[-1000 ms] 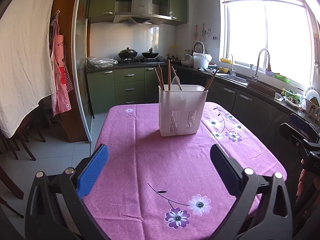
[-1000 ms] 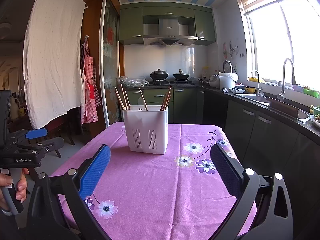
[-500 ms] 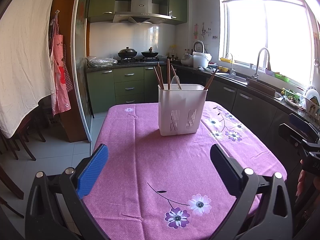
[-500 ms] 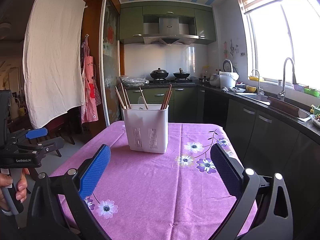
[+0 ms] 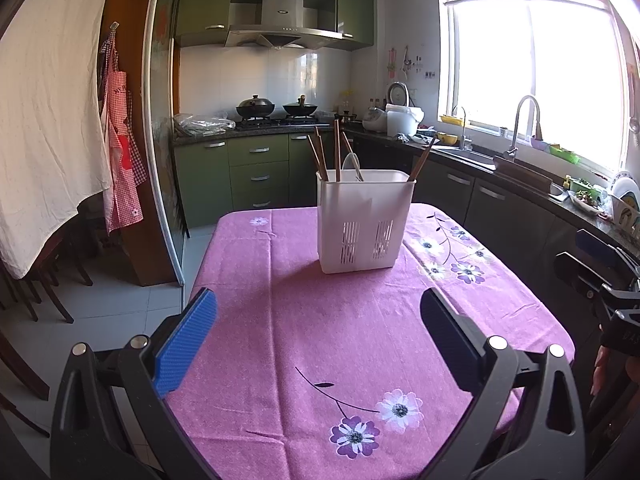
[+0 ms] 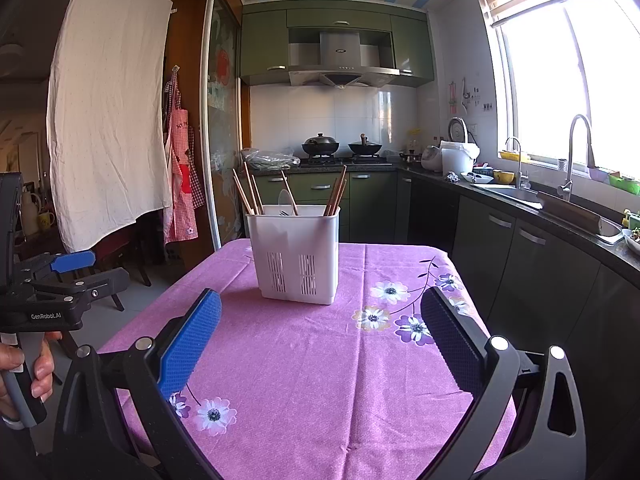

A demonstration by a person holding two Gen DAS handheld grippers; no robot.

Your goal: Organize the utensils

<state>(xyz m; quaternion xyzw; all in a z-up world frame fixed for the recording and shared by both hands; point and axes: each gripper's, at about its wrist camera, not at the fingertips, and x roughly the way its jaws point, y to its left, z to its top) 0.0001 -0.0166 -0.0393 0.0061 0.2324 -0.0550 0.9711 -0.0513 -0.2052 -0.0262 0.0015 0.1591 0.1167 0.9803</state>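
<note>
White plastic holder (image 5: 365, 220): I see it upright on the pink flowered tablecloth (image 5: 320, 320), just above the middle of the left wrist view; in the right wrist view it stands a little left of centre (image 6: 296, 254). Slotted vents face both cameras.
Chopsticks (image 5: 337, 151): wooden, standing in the holder with their long axis near vertical, ends pointing up. The ones at the left lean toward the upper left, the pair at the right (image 6: 336, 192) leans toward the upper right.
Spoon (image 5: 351, 165): pale, upright among the chopsticks, bowl up.
Fork (image 6: 284, 213): only its tips show above the rim, pointing up.
Left gripper (image 5: 318, 336): my fingers are spread wide with nothing between them, low in the frame over the near part of the cloth, well apart from the holder. From the right wrist view it shows at the left edge (image 6: 88, 266), held by a hand (image 6: 24, 376).
Right gripper (image 6: 320, 338): spread wide too, empty, aimed along the table toward the holder, well short of it.
</note>
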